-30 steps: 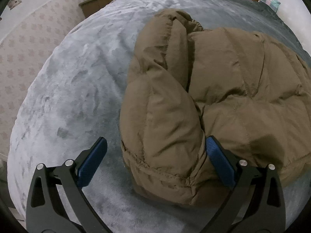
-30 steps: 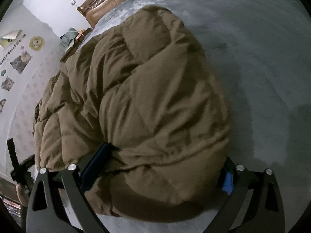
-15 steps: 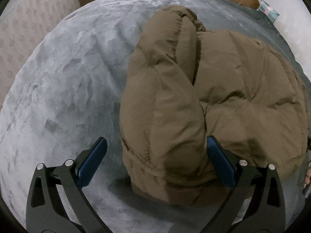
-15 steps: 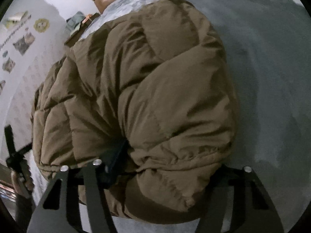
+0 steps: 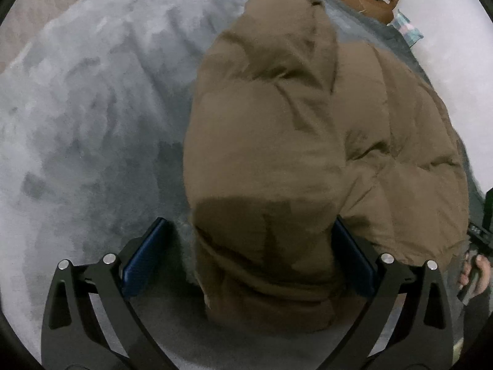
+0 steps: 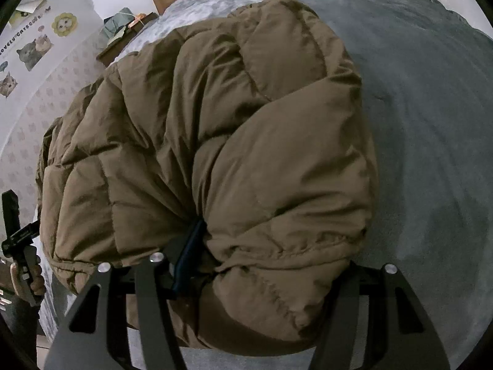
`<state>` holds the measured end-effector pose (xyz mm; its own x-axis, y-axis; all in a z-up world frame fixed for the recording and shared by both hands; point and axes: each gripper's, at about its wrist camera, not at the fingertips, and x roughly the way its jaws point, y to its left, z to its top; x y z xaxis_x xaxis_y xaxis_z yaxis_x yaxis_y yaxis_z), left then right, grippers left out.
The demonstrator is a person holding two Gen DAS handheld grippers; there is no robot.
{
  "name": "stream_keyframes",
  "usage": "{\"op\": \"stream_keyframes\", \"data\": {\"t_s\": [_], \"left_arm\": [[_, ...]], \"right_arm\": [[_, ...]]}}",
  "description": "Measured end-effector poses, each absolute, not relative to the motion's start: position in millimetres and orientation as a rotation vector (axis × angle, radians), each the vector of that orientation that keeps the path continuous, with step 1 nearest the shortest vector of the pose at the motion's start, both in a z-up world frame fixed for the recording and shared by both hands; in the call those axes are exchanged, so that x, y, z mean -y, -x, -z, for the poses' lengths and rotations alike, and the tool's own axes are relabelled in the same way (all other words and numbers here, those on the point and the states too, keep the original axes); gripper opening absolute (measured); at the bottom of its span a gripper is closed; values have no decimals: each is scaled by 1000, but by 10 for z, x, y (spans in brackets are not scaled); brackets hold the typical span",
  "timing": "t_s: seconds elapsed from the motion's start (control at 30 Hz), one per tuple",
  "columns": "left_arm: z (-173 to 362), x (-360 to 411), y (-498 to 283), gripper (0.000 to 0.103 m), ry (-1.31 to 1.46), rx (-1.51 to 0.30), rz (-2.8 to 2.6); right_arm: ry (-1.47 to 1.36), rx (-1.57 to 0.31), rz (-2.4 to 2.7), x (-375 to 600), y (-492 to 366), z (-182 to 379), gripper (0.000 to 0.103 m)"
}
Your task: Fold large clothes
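Your right claw (image 6: 265, 265): jaws just closed, now clamped on near corner of puffy brown quilted down jacket (image 6: 215, 141). Your left claw (image 5: 249, 256): jaws wide, straddling jacket's folded-in sleeve end (image 5: 265, 246), nothing pinched yet. Jacket bundled on grey plush bed (image 5: 92, 108). Sleeves look folded in; lengthwise fold left, I judge.

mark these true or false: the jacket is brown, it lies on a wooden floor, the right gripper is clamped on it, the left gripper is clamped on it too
1. The jacket is brown: true.
2. It lies on a wooden floor: false; it lies on a grey blanket.
3. The right gripper is clamped on it: true; its jaws have just been closing on a padded fold.
4. The left gripper is clamped on it too: false; its jaws are open, with a gap between the left pad and the jacket.
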<state>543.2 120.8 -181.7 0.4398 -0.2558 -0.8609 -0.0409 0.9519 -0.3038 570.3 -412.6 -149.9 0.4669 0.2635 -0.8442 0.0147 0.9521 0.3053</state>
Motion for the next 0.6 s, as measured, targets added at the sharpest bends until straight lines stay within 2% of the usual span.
{"op": "stream_keyframes", "data": {"t_s": [0.3, 0.47, 0.6], "left_arm": [[1888, -1134, -5441, 100, 384, -1169, 251], [1825, -950, -5519, 100, 324, -1160, 200], [1701, -760, -5540, 85, 186, -1141, 135]], "right_arm": [[-281, -1076, -152, 4194, -5613, 1548, 60], [-282, -1080, -157, 4173, -5613, 1555, 60], [-280, -1087, -163, 4159, -5628, 1540, 60]]}}
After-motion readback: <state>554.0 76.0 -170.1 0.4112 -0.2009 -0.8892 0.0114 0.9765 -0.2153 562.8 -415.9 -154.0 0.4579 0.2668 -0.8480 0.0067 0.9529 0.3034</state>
